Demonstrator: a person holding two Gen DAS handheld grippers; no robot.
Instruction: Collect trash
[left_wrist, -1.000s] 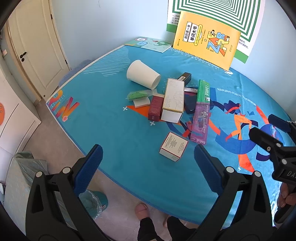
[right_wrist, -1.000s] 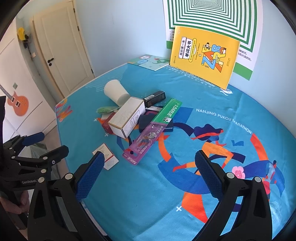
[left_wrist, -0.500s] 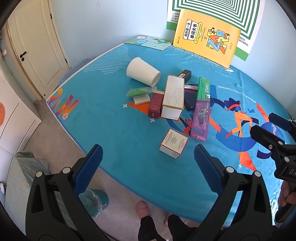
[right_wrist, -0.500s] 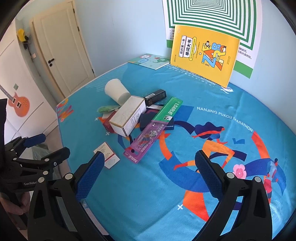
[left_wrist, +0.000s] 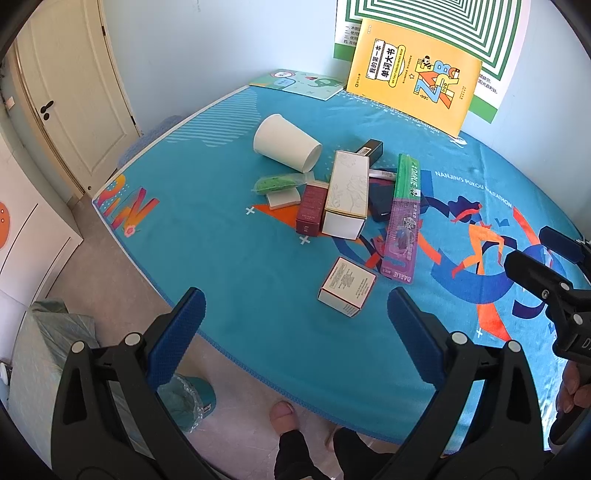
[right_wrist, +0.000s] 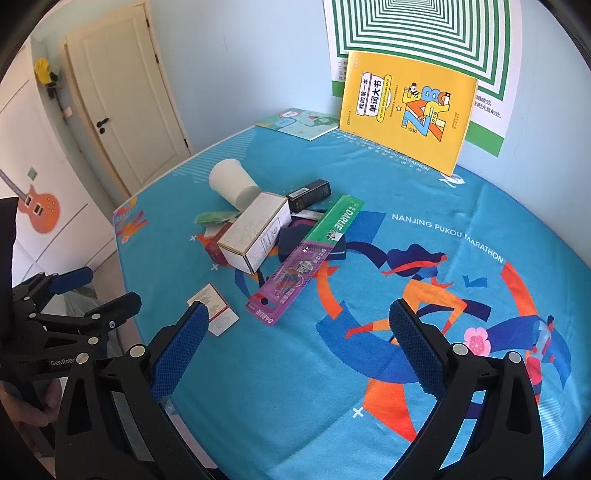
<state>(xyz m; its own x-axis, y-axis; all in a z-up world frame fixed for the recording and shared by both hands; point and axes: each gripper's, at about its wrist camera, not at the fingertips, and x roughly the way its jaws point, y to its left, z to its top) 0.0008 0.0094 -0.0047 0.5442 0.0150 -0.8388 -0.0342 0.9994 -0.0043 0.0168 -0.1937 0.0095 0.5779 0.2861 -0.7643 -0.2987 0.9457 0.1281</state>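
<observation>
Not much changed vs 1 s ago: both cams creep slightly closer to pile, nothing picked up yet. Left gripper (left_wrist: 295, 314) jaws wide, empty, hovering over table edge (left_wrist: 236, 354), near small white box (left_wrist: 347, 286). Right gripper (right_wrist: 295, 332) also wide, empty. Trash still mid-table: paper cup (left_wrist: 286, 147) on its side, long white box (left_wrist: 347, 194), toothbrush pack (left_wrist: 404, 221). Bin w/ bag (left_wrist: 188, 397) on floor below. Prob approach phase, small box likely 1st grab.
</observation>
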